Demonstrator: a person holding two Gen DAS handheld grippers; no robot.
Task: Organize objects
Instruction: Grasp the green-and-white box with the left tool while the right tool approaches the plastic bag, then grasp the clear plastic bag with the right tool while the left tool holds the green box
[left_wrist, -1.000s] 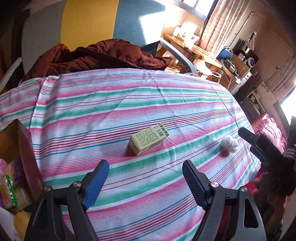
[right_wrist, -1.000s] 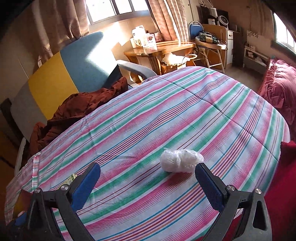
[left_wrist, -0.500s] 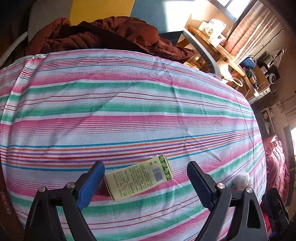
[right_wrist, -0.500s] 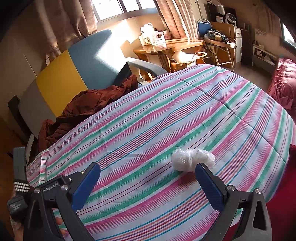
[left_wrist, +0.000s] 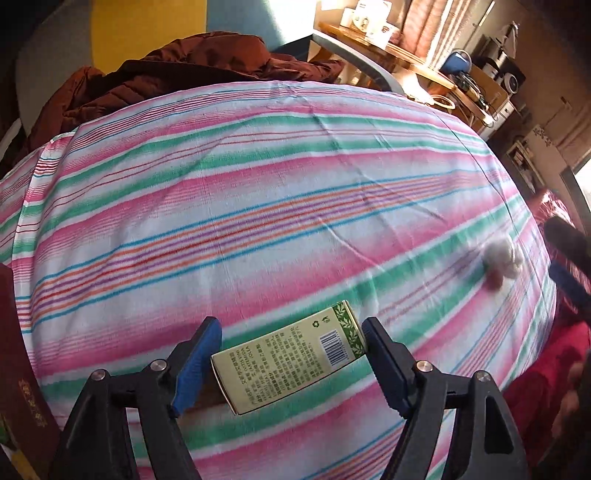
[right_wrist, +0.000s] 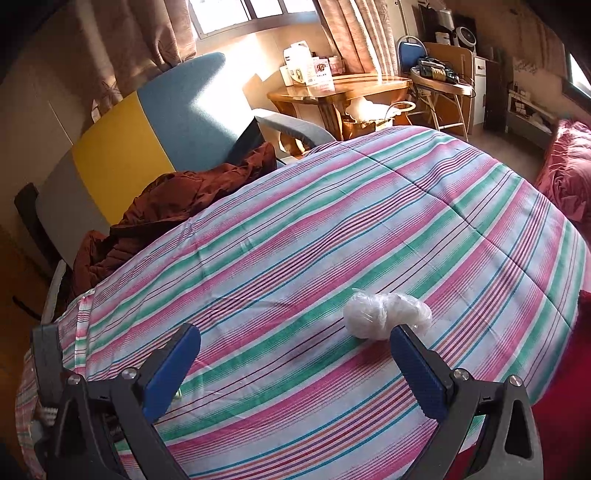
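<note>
Presently, on the left of the left wrist view, a dark red box (left_wrist: 20, 373) is being seen at the frame edge, beside the striped cloth (left_wrist: 258, 206). The left gripper (left_wrist: 291, 350) is being held over the cloth with its jaws wide; they have just been closing a little. A green carton (left_wrist: 288, 363) is lying flat on the cloth between the pads, tilted, its barcode end nearly against the right pad; firm contact cannot be told. Further right, a white bag (left_wrist: 504, 258), blurred, is resting on the cloth near its edge. In the right wrist view, the right gripper (right_wrist: 293, 352) is being held with jaws wide apart and nothing between them. The white bag (right_wrist: 386, 317) is lying just beyond the right pad, partly hidden by it. A brown jacket (right_wrist: 177, 206) is being seen behind the cloth, against a chair (right_wrist: 147, 133).
</note>
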